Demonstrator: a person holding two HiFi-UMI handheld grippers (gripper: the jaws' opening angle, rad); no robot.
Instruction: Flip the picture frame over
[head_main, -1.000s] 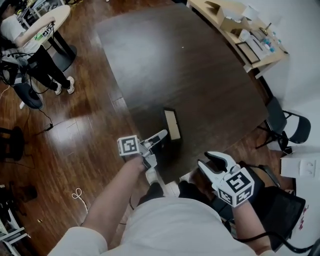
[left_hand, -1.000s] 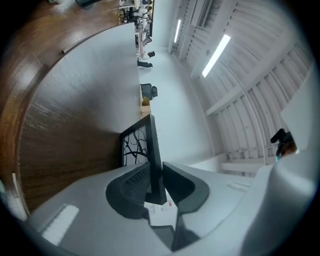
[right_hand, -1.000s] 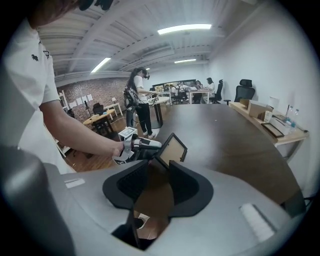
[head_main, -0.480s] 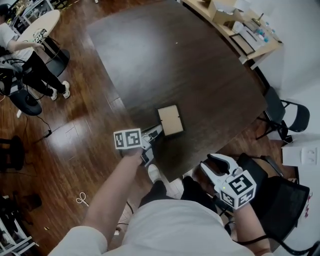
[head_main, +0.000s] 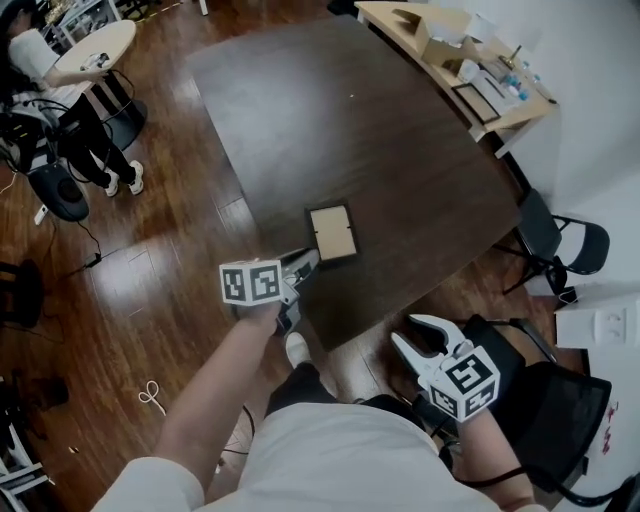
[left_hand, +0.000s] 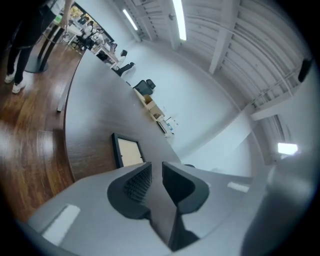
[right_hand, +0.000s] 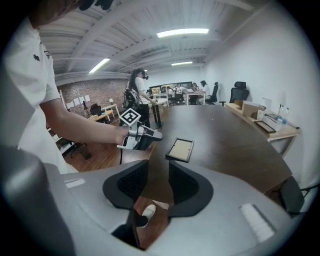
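Head view, with both gripper views. The picture frame (head_main: 332, 232) lies flat on the dark wooden table (head_main: 350, 130), close to the table's near edge, with a pale panel inside a dark border facing up; whether this face is the front or the back cannot be told. The left gripper (head_main: 308, 262) is held low at the table's near edge, its tips pointing toward the frame's near left corner, just beside it and not touching. In the left gripper view its claw (left_hand: 156, 170) is released: the two dark pads stand a narrow gap apart with only the tabletop showing between them, and the frame (left_hand: 129, 152) lies beyond and to the left of the tips. The right gripper (head_main: 408, 330) is held off the table near the person's body, well apart from the frame. In the right gripper view this claw (right_hand: 159, 175) is likewise released and grasps nothing; the wooden floor (head_main: 150, 250) and a white shoe (right_hand: 142, 215) show through the gap, while the frame (right_hand: 180, 149) and the left gripper (right_hand: 159, 135) appear farther ahead, a clear gap between them. A light wooden desk (head_main: 530, 103) carrying a cardboard box (head_main: 430, 30) and small items stands past the table's far right corner, a black chair (head_main: 545, 235) stands at the table's right side, and a round white table (head_main: 90, 50) stands at upper left beside another person
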